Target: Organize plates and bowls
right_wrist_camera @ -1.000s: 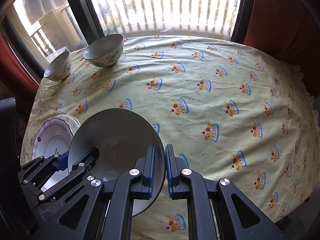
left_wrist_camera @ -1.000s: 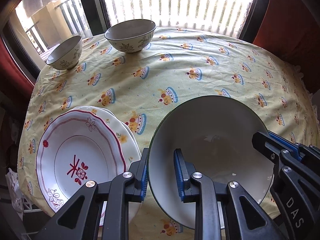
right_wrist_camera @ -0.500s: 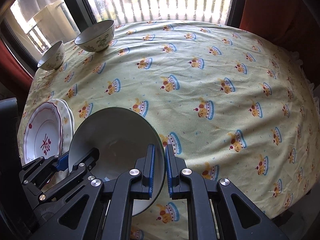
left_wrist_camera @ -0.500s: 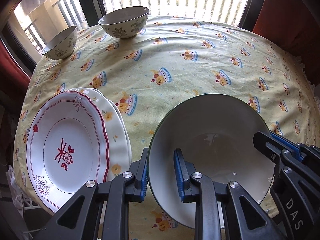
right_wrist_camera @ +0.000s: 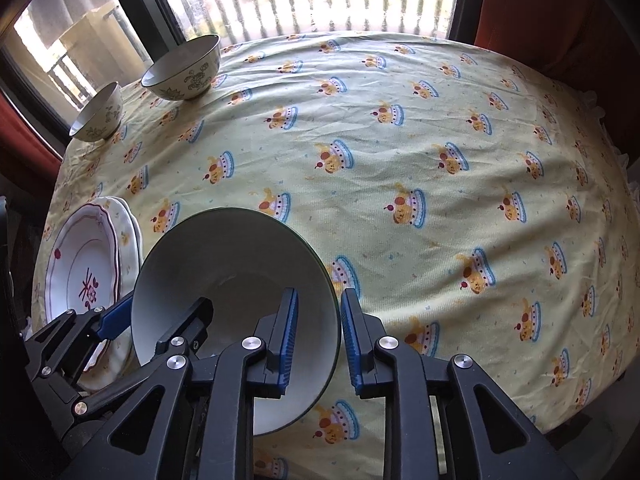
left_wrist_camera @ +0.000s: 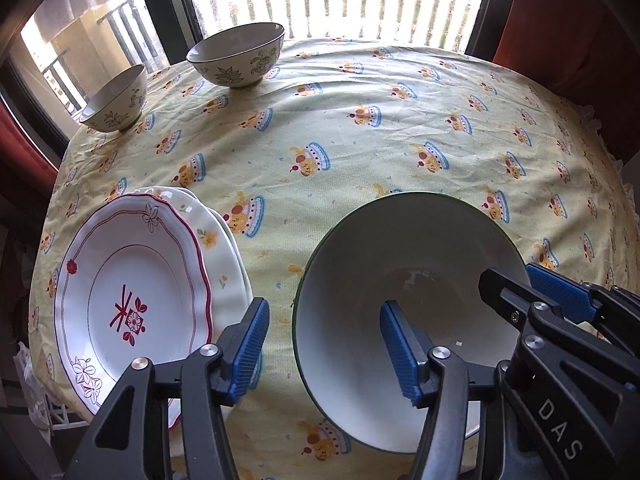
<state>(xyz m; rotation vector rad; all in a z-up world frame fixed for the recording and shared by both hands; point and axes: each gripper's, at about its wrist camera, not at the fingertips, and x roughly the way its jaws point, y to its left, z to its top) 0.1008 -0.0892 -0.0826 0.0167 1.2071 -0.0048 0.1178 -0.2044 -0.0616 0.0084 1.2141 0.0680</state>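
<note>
Nearest, the left claw (left_wrist_camera: 324,350) stood with its jaws apart, straddling the near-left rim of the white bowl (left_wrist_camera: 408,280) without gripping it, one pad outside and one inside. The right claw (right_wrist_camera: 318,338) straddled the bowl's right rim, a sliver of daylight at each pad, so it looked released, not clamped. The bowl sat tilted at the near edge of the desk (left_wrist_camera: 360,152), between the two claws, each about equally near it. Just left of it lay the stack of plates (left_wrist_camera: 132,300), red-trimmed one on top; any stacking move would likely run leftward. Further off, the yellow printed cloth stretched bare to two patterned bowls (left_wrist_camera: 236,56) at the far left, before a bright window
</note>
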